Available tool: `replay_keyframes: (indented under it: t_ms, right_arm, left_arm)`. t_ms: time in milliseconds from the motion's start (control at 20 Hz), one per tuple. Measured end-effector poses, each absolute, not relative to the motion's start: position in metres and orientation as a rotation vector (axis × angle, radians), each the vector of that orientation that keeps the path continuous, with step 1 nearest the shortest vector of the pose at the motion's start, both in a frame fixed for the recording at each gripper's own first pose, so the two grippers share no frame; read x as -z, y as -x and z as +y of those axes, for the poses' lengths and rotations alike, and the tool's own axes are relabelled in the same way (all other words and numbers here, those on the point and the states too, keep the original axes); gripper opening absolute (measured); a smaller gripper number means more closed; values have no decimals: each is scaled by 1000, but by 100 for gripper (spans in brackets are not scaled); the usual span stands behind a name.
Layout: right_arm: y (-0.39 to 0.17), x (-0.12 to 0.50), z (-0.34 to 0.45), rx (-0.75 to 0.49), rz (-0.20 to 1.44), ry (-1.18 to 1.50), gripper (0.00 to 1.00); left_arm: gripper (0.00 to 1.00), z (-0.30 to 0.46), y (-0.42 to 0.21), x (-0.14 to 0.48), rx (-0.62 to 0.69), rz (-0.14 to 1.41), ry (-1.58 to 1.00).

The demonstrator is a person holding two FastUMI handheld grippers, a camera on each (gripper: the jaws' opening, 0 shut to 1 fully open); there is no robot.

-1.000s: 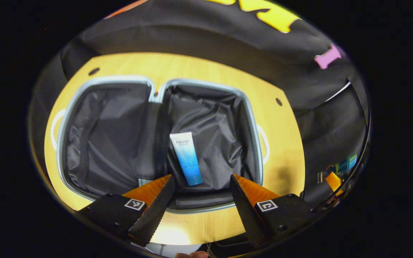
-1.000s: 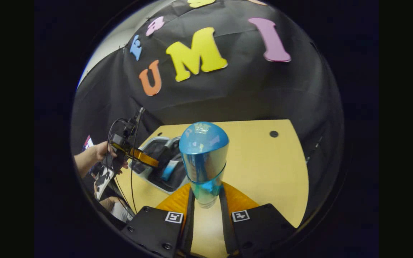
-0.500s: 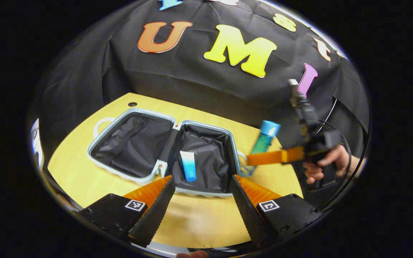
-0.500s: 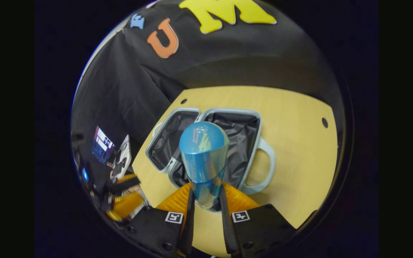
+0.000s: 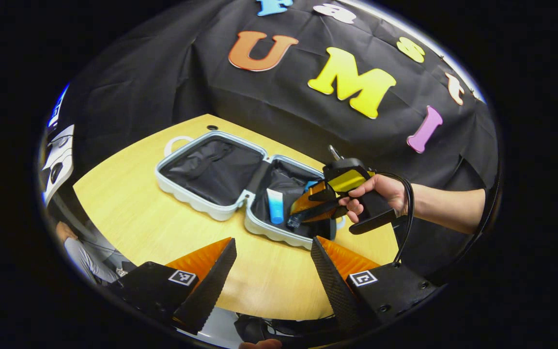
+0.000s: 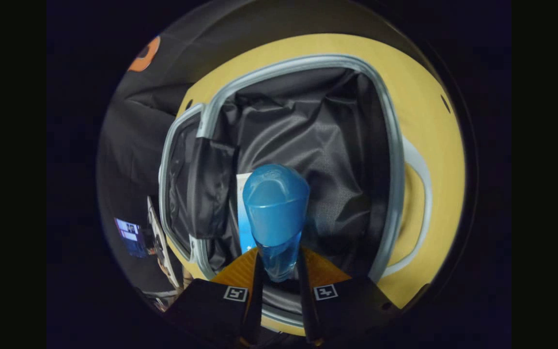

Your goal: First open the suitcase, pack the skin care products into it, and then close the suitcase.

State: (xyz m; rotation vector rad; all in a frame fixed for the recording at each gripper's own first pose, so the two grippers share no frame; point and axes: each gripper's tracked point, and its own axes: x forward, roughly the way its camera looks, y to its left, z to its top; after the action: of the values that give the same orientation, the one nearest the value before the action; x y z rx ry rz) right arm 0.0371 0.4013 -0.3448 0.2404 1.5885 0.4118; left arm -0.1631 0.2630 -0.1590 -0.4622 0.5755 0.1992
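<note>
Right gripper [image 6: 279, 271], jaws clamped on blue bottle [image 6: 276, 213], over open suitcase [image 6: 390, 160] beside tube [image 5: 275, 212], label unreadable; left gripper [image 5: 273, 264] jaws apart.

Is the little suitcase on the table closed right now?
No, the suitcase lies open on the table, both dark-lined halves showing, with a blue-and-white tube lying inside one half.

free: open suitcase [image 6: 395, 160] right half, lining bare right of tube [image 6: 244, 213] | obstacle: right hand-held gripper [image 6: 279, 291] with bottle [image 6: 275, 213] above it
</note>
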Motion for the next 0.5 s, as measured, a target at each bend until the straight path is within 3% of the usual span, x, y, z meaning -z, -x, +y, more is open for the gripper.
replay_keyframes:
  t_ms: [200, 500]
  right_arm:
    - [-44, 355, 410, -350, 1599, -209, 29]
    - [-41, 361, 404, -292, 1604, -197, 35]
  left_arm:
    - [99, 286, 175, 151, -250, 551, 510]
    - [98, 289, 175, 148, -247, 545, 498]
